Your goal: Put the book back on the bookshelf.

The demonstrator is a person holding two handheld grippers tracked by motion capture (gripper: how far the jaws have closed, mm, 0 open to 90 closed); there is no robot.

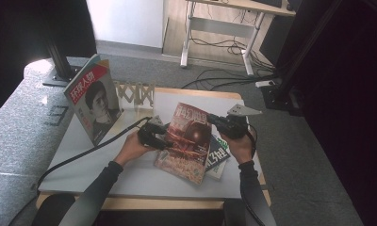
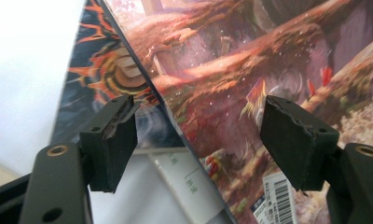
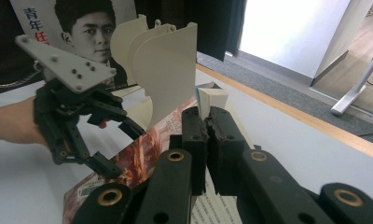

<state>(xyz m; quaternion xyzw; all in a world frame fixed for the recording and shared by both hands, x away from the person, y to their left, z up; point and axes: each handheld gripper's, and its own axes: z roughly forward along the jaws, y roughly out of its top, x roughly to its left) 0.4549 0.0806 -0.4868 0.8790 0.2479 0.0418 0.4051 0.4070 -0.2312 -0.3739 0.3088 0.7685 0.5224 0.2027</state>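
A red-covered magazine [image 1: 186, 141] sits tilted at mid-table, held between both grippers. My left gripper [image 1: 164, 141] is at its left edge. In the left gripper view that gripper [image 2: 201, 140] stands open, its jaws straddling the magazine's edge [image 2: 250, 60] without pressing on it. My right gripper [image 1: 210, 117] is at the magazine's far right corner. In the right gripper view it [image 3: 206, 123] is shut on the magazine's pale page edge [image 3: 211, 98]. The left gripper [image 3: 121, 149] shows there too, over the red cover [image 3: 138, 154].
A portrait magazine [image 1: 93, 103] stands upright at the back left. A beige divider rack [image 1: 137, 94] stands behind the red magazine. Another magazine [image 1: 218, 157] lies flat under the red one. The white tabletop [image 1: 130, 176] has free room in front.
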